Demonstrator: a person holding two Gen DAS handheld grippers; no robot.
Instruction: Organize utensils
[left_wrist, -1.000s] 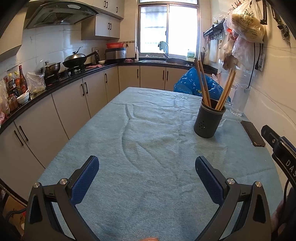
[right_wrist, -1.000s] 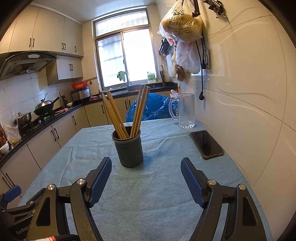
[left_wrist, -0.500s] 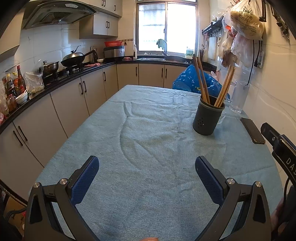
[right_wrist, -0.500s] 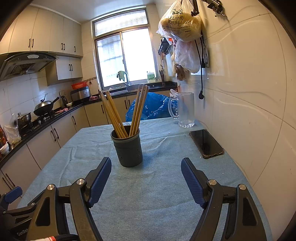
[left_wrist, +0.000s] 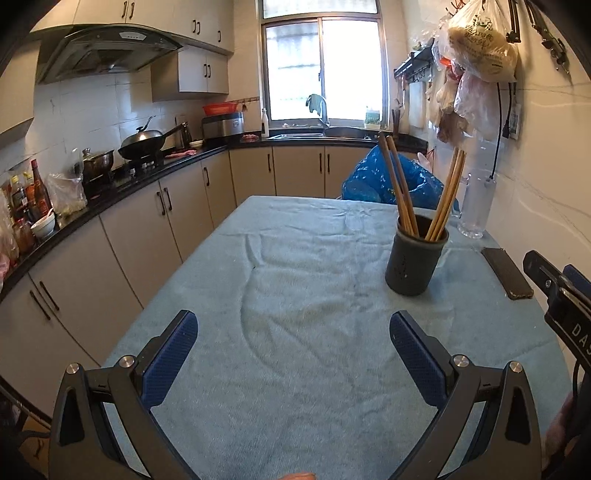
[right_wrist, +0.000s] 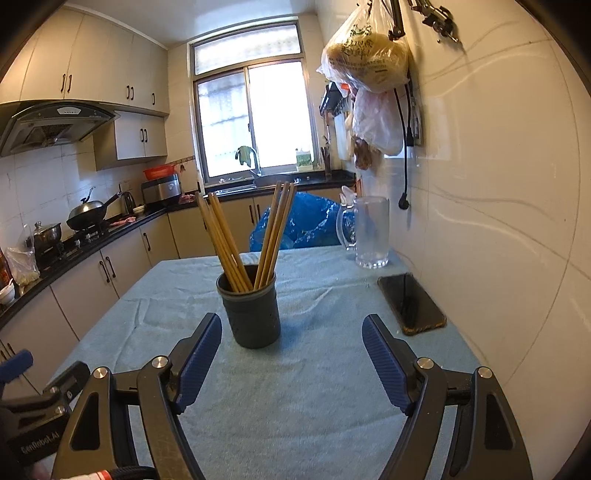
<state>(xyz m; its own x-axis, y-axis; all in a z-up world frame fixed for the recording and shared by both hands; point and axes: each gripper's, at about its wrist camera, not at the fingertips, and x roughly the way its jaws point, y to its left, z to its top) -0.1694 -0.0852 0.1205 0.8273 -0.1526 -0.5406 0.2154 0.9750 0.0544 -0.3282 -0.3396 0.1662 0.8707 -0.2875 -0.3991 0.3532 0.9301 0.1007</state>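
A dark grey utensil holder (left_wrist: 415, 258) stands upright on the table's blue cloth (left_wrist: 295, 295), also seen in the right wrist view (right_wrist: 253, 308). Several wooden chopsticks (left_wrist: 404, 199) stand in it, fanned left and right (right_wrist: 225, 243). My left gripper (left_wrist: 293, 332) is open and empty, held over the cloth near the table's front, left of the holder. My right gripper (right_wrist: 291, 336) is open and empty, just short of the holder, which sits slightly left of the middle of its gap. Part of the right gripper's body (left_wrist: 561, 295) shows at the left wrist view's right edge.
A black phone (right_wrist: 410, 302) lies on the cloth right of the holder, by the wall. A clear glass pitcher (right_wrist: 369, 232) stands behind it. A blue bag (right_wrist: 299, 225) sits past the table's far edge. Counters with a wok (left_wrist: 144, 142) run along the left.
Both cameras have tilted up and drawn back a little, so the holder sits lower in both views. Both grippers stay open; nothing on the table has moved.
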